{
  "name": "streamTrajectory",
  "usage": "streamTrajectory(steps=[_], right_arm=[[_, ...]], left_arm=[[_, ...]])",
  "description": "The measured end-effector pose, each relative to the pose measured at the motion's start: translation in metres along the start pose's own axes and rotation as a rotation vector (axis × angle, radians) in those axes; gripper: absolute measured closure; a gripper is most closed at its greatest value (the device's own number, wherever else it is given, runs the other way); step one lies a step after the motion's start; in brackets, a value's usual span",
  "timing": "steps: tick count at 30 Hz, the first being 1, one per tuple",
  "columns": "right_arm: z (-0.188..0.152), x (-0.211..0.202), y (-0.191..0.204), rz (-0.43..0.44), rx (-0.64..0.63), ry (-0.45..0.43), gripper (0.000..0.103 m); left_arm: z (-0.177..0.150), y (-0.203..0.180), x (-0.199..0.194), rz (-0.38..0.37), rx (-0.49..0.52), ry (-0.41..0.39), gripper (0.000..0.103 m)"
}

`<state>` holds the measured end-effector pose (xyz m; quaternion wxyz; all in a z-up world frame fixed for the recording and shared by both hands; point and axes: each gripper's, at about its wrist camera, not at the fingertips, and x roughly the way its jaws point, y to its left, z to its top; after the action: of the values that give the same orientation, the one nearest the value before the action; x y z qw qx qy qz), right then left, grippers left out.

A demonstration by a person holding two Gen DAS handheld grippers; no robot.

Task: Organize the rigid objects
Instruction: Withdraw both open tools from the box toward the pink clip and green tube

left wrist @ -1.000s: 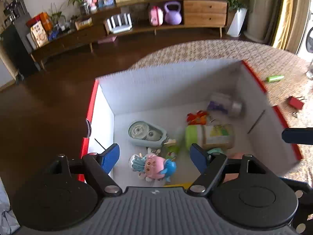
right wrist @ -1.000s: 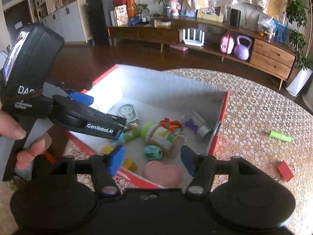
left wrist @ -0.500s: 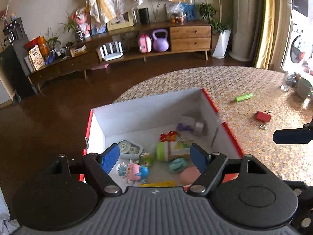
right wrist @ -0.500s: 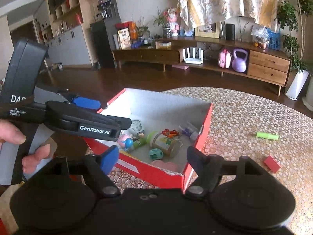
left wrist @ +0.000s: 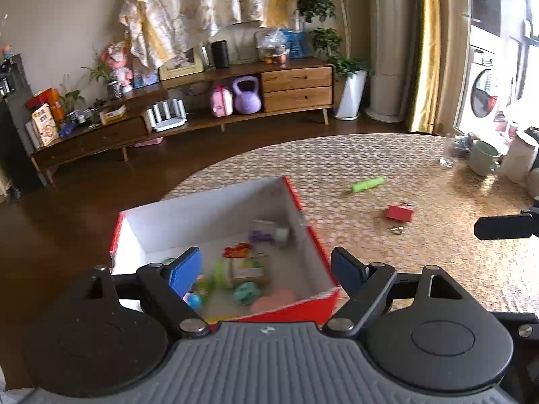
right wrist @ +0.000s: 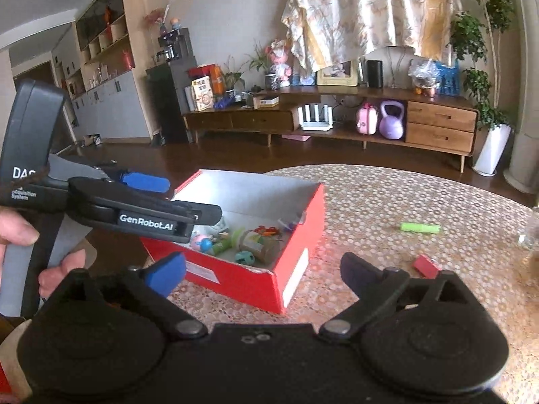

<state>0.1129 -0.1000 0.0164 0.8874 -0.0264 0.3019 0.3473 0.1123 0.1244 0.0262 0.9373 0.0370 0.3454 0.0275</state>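
On table (left wrist: 353, 155): one red box (right wrist: 296, 208), one green tube (left wrist: 367, 183), one red block (left wrist: 400, 213).

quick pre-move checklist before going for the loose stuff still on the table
1. Right gripper free to grasp: ok, jaws opening, nothing between them.
2. Left gripper free: ok, jaws opening, nothing held.
3. Green tube reachable: ok, lying alone on the table, right of the red box.
4. Small red block clear: ok, apart from the tube; small metal bits lie beside it.
5. Room in the box: ok, bare floor toward the far wall.
6. Breakables nearby: not ok, a glass and mug stand at the table's far right.
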Motion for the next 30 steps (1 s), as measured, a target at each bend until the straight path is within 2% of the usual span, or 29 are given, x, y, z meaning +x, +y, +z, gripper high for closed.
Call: streamTrajectory(steps=[7,16,24,30], right_arm=[[-0.019,-0.014,-0.027,-0.043,0.020,-0.012,0.001],[-0.045,-0.020,-0.074,-0.117,0.055,0.004,0.001],[-0.057,-0.009,-0.115,-0.155,0.092,0.022,0.001],[-0.053,0.004,-0.136,-0.166,0.083,0.035,0.001]], left_arm=[[-0.003,-0.034,0.008,-0.073,0.016,0.001,0.017],[0.003,-0.077,0.037,-0.151,0.039,0.009,0.006],[0.018,-0.102,0.079,-0.148,0.009,0.054,0.006],[0.038,-0.115,0.110,-0.147,0.013,0.073,0.006]])
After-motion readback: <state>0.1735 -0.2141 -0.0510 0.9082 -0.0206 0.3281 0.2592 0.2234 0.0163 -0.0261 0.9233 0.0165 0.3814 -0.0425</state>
